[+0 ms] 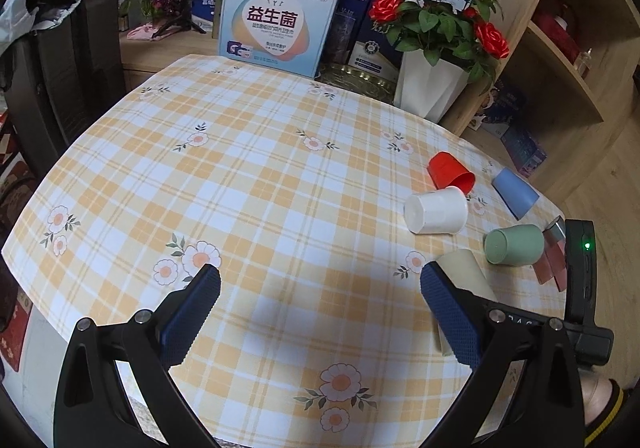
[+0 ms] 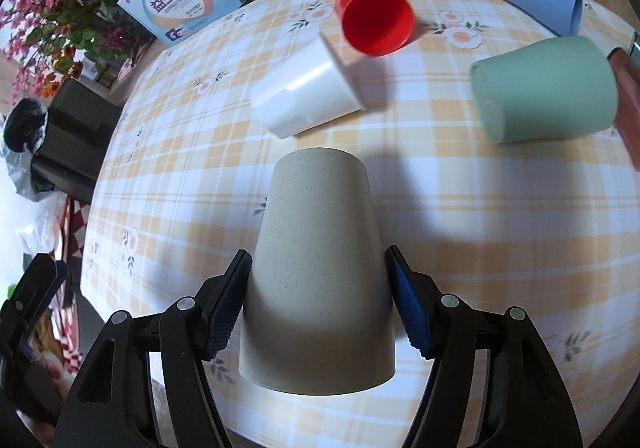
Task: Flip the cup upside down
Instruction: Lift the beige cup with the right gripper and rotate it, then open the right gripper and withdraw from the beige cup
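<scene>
My right gripper (image 2: pixel 318 298) is shut on a beige speckled cup (image 2: pixel 316 268), its blue pads pressing both sides; the cup's closed base points away from the camera and its wide rim is toward me. In the left wrist view the beige cup (image 1: pixel 464 272) shows partly behind my right finger. My left gripper (image 1: pixel 320 304) is open and empty above the checked tablecloth (image 1: pixel 240 187). Lying on their sides on the cloth are a white cup (image 2: pixel 306 89), a red cup (image 2: pixel 376 21), a green cup (image 2: pixel 544 87) and a blue cup (image 2: pixel 538 3).
A white pot of red roses (image 1: pixel 432 87) and several boxes (image 1: pixel 276 27) stand at the table's far edge. A wooden shelf (image 1: pixel 560 59) is at the right, a dark chair (image 1: pixel 68 67) at the left. A pink-brown object (image 1: pixel 554 256) lies beside the green cup.
</scene>
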